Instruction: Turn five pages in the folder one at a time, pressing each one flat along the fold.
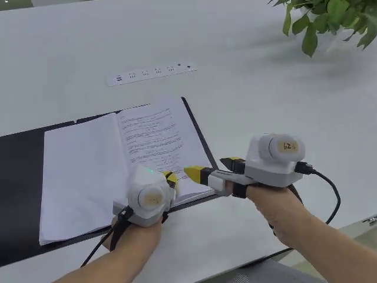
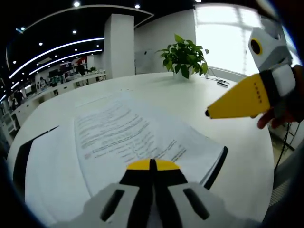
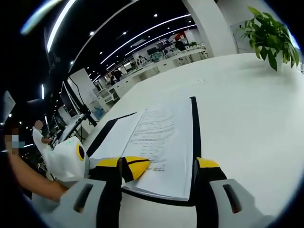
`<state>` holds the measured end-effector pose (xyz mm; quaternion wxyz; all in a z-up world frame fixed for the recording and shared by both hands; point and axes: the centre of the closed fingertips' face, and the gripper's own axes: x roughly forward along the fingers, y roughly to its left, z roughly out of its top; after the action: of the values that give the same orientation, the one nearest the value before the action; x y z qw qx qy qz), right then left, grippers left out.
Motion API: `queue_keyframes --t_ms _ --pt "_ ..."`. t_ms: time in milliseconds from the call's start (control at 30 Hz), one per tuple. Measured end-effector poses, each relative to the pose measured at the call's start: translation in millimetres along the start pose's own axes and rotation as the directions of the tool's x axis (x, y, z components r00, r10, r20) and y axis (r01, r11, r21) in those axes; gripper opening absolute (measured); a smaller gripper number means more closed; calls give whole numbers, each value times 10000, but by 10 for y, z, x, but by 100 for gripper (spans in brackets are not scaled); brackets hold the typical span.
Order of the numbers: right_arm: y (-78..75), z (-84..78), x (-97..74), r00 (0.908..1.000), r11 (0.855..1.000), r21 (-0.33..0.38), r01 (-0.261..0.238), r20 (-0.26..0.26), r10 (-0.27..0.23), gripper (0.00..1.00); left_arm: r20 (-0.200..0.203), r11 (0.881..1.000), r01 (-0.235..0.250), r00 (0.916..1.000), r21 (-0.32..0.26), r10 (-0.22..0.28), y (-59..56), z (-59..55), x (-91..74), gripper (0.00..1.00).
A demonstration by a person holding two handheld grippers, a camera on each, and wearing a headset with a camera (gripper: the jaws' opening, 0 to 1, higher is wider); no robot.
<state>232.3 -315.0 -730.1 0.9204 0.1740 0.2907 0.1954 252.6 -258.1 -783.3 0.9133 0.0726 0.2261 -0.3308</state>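
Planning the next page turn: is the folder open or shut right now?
Open: the folder lies spread flat, a printed page face up beside a blank one.

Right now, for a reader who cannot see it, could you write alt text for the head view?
An open black folder of white printed pages lies on a white table. The shut left gripper sits at the right page's lower edge; the open right gripper points toward its lower right corner.

The folder (image 1: 17,177) is black; its pages (image 1: 150,138) are white with lines of dark print. The table (image 1: 265,88) is white. The left gripper (image 1: 169,178) and right gripper (image 1: 213,167) are pale grey with yellow tips. The plant (image 1: 330,17) is green.
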Motion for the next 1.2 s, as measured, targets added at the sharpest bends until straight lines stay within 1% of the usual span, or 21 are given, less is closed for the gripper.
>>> queue_keyframes --t_ms 100,167,200,233,333,400,467,533,567,600,667,733,833,967,1033,1200 --pt "-45 9 117 9998 9997 157 -165 -91 166 53 8 10000 -10 10000 -21 10 -1 1 2 0" --pt "-74 -3 166 9997 9997 198 -166 -165 169 52 14 10000 -16 10000 -49 16 -5 4 -3 0" --pt "-79 -19 182 9994 9994 301 -185 -292 193 50 18 10000 -20 10000 -72 20 -4 5 -3 0" --pt "-79 -15 200 9993 9989 400 -240 -270 250 49 20 9999 -17 10000 -108 17 -2 3 -4 0" --pt "-116 -62 242 9990 9988 465 -143 -413 163 46 45 9999 -21 10000 -163 22 4 4 -4 0" --pt "-114 -101 262 9982 9980 585 -221 -540 253 39 55 9998 -29 10000 -179 30 1 8 -3 0" --pt "-125 -134 267 9978 9980 602 -174 -624 212 36 70 9998 -22 10000 -207 24 5 9 -6 0" --pt "-150 -159 275 9973 9972 735 -129 -713 181 36 77 9997 -23 10000 -230 24 6 12 -9 0" --pt "-153 -162 269 9972 9970 767 -109 -731 166 33 75 9997 -28 10000 -233 30 6 12 -10 0" --pt "-159 -148 259 9978 9971 763 -68 -650 118 31 87 9996 -29 10000 -278 31 8 12 -11 0" --pt "-186 -150 252 9976 9968 804 22 -694 34 27 91 9996 -36 10000 -274 39 7 12 -12 0" --pt "-195 -138 243 9978 9955 950 13 -665 50 26 95 9996 -32 9999 -272 35 8 12 -13 0" --pt "-220 -131 238 9978 9931 1175 35 -656 43 21 88 9995 -39 10000 -300 42 11 12 -12 0" --pt "-250 -125 218 9978 9888 1488 148 -664 -50 9 51 9995 -18 10000 -328 19 13 12 -10 0" --pt "-259 -132 207 9973 9850 1719 135 -730 -10 2 23 9994 -11 10000 -335 12 12 12 -13 0" --pt "-237 -128 208 9974 9767 2140 152 -722 2 0 -27 9988 -7 10000 -487 5 16 12 -12 0"
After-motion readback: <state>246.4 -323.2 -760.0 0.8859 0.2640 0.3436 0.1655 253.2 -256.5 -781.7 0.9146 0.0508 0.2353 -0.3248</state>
